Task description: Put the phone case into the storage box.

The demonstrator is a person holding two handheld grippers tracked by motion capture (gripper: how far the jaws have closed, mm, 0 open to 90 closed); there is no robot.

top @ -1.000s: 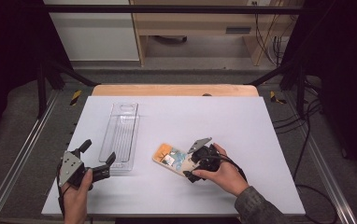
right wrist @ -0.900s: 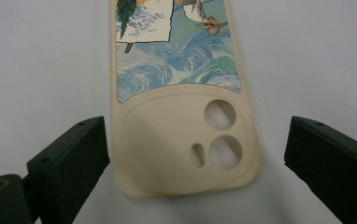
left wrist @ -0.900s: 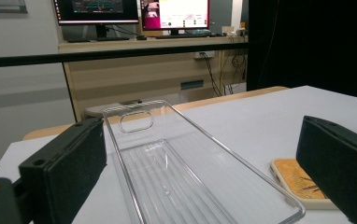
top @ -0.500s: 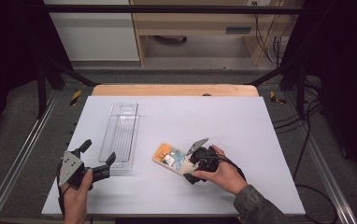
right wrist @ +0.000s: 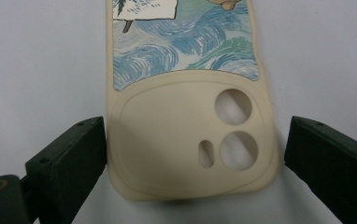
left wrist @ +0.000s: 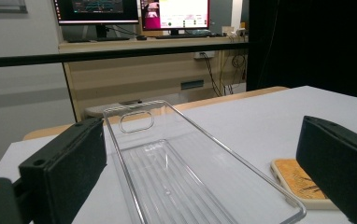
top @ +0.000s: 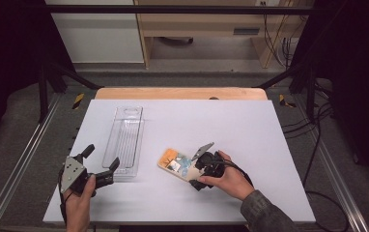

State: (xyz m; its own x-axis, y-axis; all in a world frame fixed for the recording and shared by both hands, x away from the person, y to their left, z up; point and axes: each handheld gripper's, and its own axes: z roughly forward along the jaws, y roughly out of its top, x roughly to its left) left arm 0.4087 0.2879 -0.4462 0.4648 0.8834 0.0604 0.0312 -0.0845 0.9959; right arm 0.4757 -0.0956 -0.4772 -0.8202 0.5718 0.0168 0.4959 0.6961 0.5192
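Observation:
A cream phone case (top: 174, 162) with a blue swirl painting lies flat on the white table (top: 250, 130). In the right gripper view its camera-hole end (right wrist: 186, 135) sits between my right gripper's (right wrist: 196, 128) jaws. The left jaw touches its edge and the right jaw stands a little off it, so this gripper (top: 195, 171) is open. A long clear plastic tray (top: 124, 137) lies to the left of the case. My left gripper (top: 100, 158) is open at the tray's near end. In the left gripper view the tray (left wrist: 176, 177) runs away between the spread jaws of my left gripper (left wrist: 200, 126).
The case's orange end (left wrist: 298, 179) shows just right of the tray. A wooden strip (top: 180, 93) edges the table's far side, and metal frame rails (top: 18, 164) run along both sides. A desk with monitors (left wrist: 134, 11) stands beyond the table.

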